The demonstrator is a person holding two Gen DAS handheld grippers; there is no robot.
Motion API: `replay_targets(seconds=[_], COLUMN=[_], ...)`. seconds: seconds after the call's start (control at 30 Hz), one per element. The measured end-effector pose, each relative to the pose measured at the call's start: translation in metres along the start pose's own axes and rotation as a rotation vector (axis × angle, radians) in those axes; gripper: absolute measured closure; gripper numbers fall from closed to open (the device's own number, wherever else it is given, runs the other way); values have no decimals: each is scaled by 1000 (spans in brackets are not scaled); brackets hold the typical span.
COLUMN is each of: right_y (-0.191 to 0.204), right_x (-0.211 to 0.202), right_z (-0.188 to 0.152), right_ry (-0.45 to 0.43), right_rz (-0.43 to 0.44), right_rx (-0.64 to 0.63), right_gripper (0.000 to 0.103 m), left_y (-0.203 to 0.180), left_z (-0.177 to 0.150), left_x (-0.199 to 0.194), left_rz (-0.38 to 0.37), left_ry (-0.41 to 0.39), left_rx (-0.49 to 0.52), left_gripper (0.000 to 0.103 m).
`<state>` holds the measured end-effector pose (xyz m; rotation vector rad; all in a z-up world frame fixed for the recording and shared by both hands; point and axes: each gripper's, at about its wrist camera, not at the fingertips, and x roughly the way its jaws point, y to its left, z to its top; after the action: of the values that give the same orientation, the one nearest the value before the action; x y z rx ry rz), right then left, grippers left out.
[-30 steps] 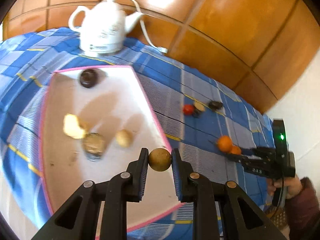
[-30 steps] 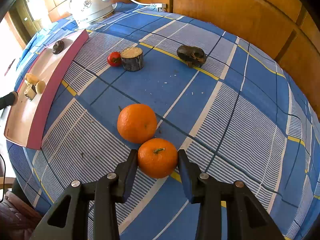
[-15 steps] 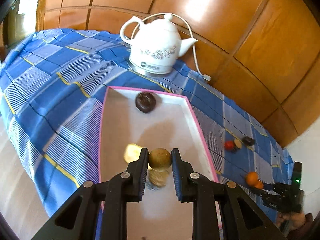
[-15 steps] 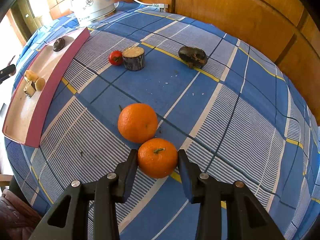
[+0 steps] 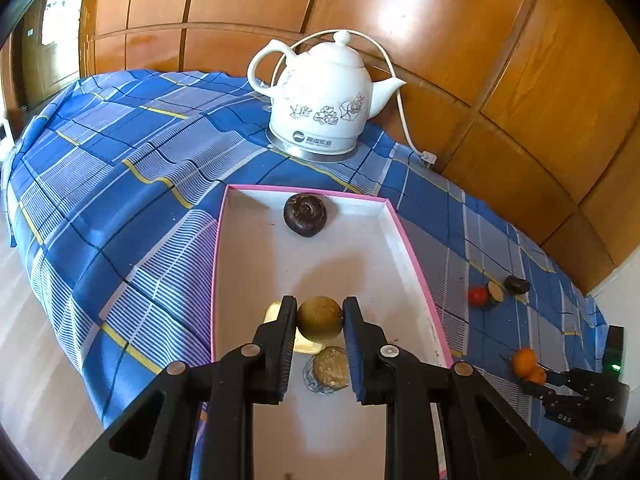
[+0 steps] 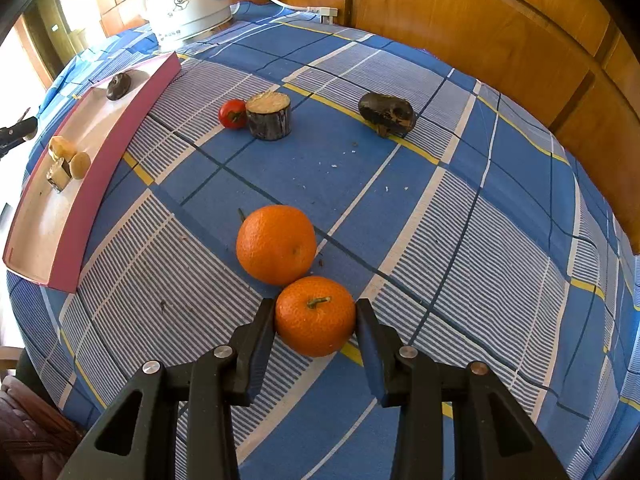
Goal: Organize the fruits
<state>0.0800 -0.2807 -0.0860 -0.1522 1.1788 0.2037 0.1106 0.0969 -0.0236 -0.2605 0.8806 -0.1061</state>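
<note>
Two oranges sit at lower centre of the right wrist view. One red tomato, one cut log-like piece and one dark lumpy fruit lie higher up. One pink tray holds one dark round fruit. One white kettle stands at the top.

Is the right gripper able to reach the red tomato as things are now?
Probably not at once: the right gripper is shut on a small orange. The cloth toward the tomato is mostly bare, though the bigger orange lies just ahead.
</note>
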Motion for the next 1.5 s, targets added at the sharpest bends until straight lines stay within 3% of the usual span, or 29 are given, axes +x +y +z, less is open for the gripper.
replay_targets(seconds=[0.53, 0.67, 0.77, 0.93, 1.5], right_y=[1, 1, 1, 2, 4], right_x=[-1, -1, -1, -1, -1], right_z=[0, 0, 1, 0, 0], right_ry=[0, 0, 0, 0, -1], right_rz=[-6, -6, -6, -9, -18], right_rx=[-5, -4, -5, -7, -16], right_gripper=[63, 63, 63, 63, 63], left_y=[7, 7, 3, -8, -55], left_z=[44, 45, 40, 25, -17], left_x=[53, 65, 61, 44, -10], left_rz=[131, 164, 176, 194, 112], left_ry=[7, 9, -8, -45, -121], left_rx=[62, 68, 69, 80, 176], left_gripper=[79, 74, 65, 65, 59])
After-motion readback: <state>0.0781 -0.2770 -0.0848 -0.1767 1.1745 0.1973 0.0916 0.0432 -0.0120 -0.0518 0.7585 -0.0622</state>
